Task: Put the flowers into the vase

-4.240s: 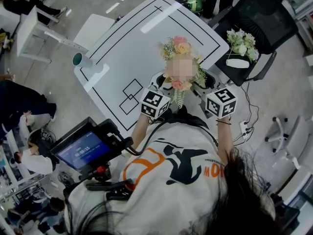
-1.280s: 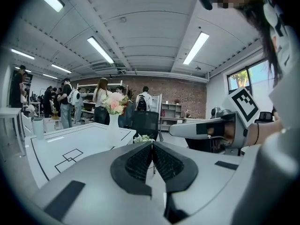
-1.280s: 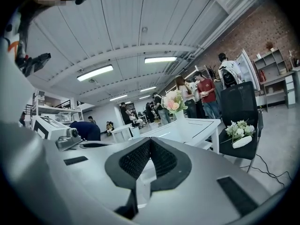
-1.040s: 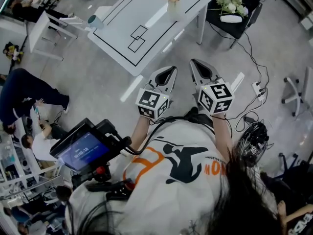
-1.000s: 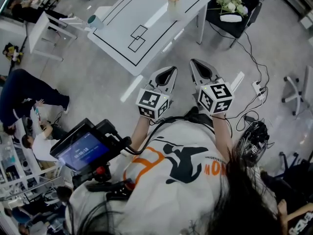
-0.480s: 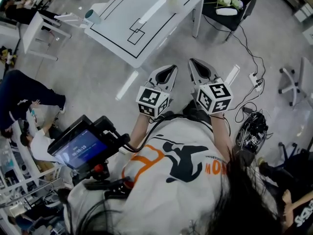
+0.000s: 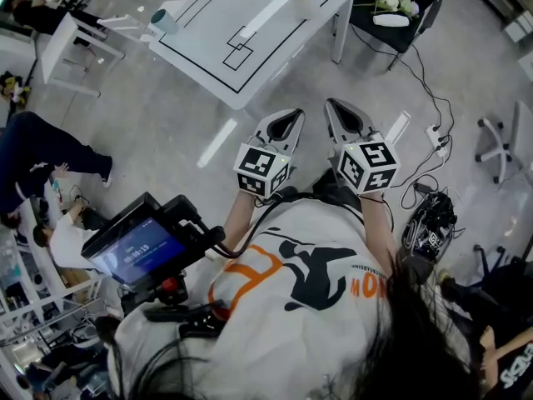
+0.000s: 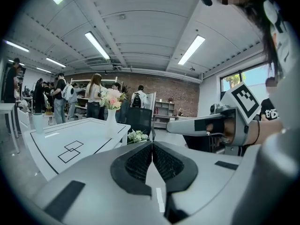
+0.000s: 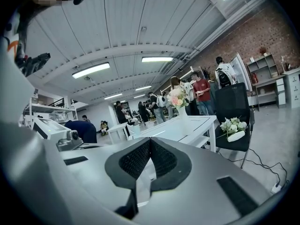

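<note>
The left claw point(image 7: 287, 117) and the right claw point(image 7: 340, 108) sit side by side in front of the person, both pointing forward. In each gripper view the ribbed pads meet along their whole length with nothing between them, so both claws are pinched closed and empty. Beyond them is a stretch of grey floor point(image 7: 166, 132), with a power strip point(image 7: 436, 140) and loose cables off to the right. Farther on stands the white worktop point(image 7: 200, 52), well apart from either claw. A teal cup point(image 7: 164, 21) stands at its far left corner. The vase point(image 9: 182, 115) stands near its far right corner, upright, with pink and yellow flowers point(image 9: 177, 97) already in it. It lies straight ahead, roughly between the two claws: left of the jaw line in the left gripper view, right of it in the right gripper view. Just beside that corner, a black chair point(image 9: 228, 102) carries a white bunch point(image 9: 233, 125) lying flat on the seat, its long axis crosswise to the right claw. If that bunch is the next to go in, the right claw is the nearer one. The worktop's corner leg and the floor cables are the likely obstacles. People point(image 8: 96, 95) stand beyond the worktop.
</note>
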### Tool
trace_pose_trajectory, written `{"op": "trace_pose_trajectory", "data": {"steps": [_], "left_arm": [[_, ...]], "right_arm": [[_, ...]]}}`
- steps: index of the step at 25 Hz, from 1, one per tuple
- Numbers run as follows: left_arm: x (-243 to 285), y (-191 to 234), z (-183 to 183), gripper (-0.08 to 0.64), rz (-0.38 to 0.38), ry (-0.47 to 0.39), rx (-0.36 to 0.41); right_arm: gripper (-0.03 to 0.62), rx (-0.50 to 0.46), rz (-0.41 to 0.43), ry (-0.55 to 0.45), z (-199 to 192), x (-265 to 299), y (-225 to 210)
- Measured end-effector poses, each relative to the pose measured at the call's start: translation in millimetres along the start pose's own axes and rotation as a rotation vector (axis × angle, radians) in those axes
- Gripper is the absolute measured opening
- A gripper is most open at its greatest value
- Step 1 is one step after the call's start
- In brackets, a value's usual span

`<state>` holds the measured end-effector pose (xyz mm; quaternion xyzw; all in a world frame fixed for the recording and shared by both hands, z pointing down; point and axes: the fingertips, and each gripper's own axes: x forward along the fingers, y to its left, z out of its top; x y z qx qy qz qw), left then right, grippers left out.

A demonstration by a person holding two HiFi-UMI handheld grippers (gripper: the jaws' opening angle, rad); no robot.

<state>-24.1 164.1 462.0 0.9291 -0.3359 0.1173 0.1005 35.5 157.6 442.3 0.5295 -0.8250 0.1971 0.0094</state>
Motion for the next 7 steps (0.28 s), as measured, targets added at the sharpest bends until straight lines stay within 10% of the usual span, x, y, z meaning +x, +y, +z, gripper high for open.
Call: {"op": "trace_pose_trajectory", "data": {"steps": [7], "left_arm": [[12, -4, 0, 0.012, -0.013, 0.004, 0.007]], "right_arm": [[0.014, 0.001, -0.017, -0.002, 2, -3, -13]]}}
